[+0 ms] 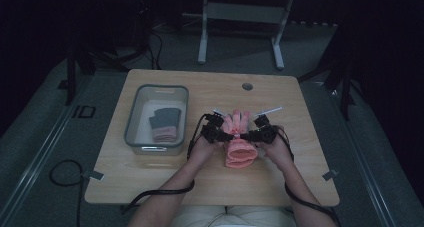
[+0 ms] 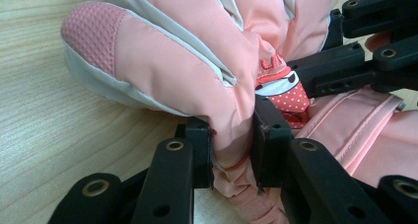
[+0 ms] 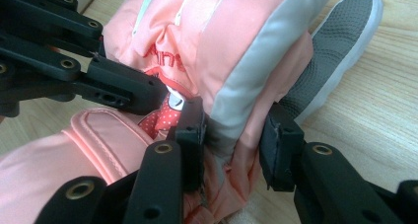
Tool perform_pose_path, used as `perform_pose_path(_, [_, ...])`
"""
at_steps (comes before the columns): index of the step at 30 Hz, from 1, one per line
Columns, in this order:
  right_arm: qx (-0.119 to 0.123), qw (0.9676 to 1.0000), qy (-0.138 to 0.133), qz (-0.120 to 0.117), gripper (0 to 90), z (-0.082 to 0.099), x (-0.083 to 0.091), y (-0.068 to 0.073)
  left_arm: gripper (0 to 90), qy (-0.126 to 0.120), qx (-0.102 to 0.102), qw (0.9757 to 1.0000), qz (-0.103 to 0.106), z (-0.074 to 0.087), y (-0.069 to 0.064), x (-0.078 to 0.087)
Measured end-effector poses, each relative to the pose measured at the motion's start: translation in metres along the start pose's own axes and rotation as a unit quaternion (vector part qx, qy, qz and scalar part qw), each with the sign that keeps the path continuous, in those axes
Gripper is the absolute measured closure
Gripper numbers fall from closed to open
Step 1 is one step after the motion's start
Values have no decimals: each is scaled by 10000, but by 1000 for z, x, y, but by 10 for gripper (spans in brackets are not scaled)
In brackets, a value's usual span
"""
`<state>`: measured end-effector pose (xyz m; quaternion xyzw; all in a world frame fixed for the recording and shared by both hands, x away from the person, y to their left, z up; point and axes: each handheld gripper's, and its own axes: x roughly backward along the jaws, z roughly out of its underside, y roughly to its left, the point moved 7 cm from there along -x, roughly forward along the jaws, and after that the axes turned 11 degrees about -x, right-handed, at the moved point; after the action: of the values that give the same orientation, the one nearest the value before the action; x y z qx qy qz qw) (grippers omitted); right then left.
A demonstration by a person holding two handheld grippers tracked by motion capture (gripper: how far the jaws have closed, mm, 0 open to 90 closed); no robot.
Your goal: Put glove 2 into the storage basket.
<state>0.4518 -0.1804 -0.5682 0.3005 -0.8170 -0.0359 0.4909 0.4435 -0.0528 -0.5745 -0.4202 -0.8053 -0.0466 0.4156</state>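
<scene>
Left gripper and right gripper each clamp the pink glove at centre frame, its length running top-to-bottom between them.

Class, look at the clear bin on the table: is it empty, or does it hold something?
Not empty. The clear bin holds a dark and pink glove lying on its floor.

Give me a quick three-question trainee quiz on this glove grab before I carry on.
1. True or false: the left gripper pinches the pink ski glove.
2. What lies in the clear plastic bin? A) folded gloves B) a cup C) scissors
3. On which side of the glove's wrist does the right gripper sit in the high view?

Key: 1 true; 2 A; 3 its right side, opposite the left gripper.
</scene>
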Motion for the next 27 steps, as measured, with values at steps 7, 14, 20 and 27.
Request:
perform_pose_path(7, [-20, 9999, -146, -27, 673, -6, 14, 8, 746, -99, -34, 9999, -19, -10, -6, 15])
perform_pose_path(14, [78, 9991, -406, -96, 674, -18, 31, 23, 748, -300, -197, 9993, -101, -23, -10, 41])
perform_pose_path(20, [194, 9981, -558, -148, 674, -31, 43, 35, 748, -375, -294, 9986, -228, -33, -10, 61])
perform_pose_path(27, [315, 9970, -679, -190, 673, -48, 52, 52, 749, -438, -390, 9975, -402, -44, -6, 85])
